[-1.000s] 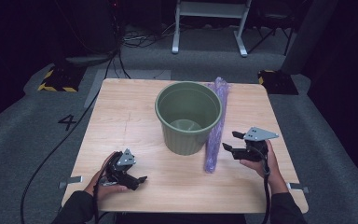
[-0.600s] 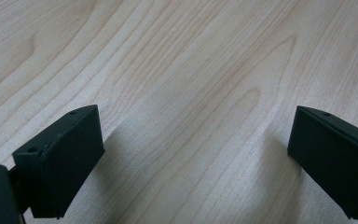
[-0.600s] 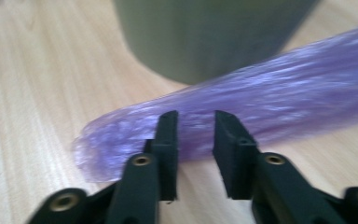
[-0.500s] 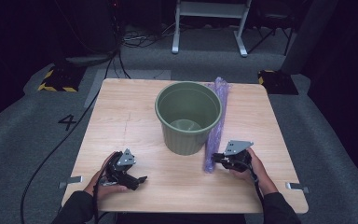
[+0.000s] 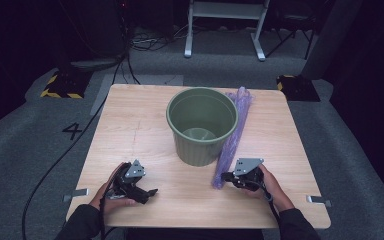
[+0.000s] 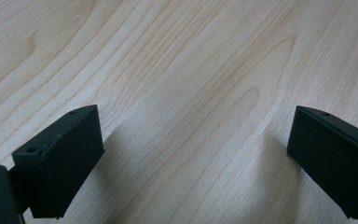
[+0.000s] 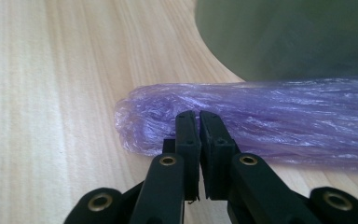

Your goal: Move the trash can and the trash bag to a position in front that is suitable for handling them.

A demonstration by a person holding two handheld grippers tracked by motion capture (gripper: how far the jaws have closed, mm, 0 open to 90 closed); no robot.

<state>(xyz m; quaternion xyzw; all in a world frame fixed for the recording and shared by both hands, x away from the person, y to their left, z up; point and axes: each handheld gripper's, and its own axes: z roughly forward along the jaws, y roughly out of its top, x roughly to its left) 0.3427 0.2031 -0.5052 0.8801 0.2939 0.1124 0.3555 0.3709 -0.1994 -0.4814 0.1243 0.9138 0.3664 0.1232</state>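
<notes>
Purple plastic, a long bunched bag (image 5: 234, 135), lies on our table (image 5: 130, 125) just right of the green bucket (image 5: 202, 125), touching its side and running from the far edge toward us. Our right claw (image 5: 223, 176) sits at the bag's near end; in the right gripper view its jaws have just been closing and now stand almost together at the bag's near end (image 7: 242, 119), pinching a thin fold of the film there. Our left claw (image 5: 150, 192) rests low over bare wood near the front left, jaws spread wide with nothing between them.
</notes>
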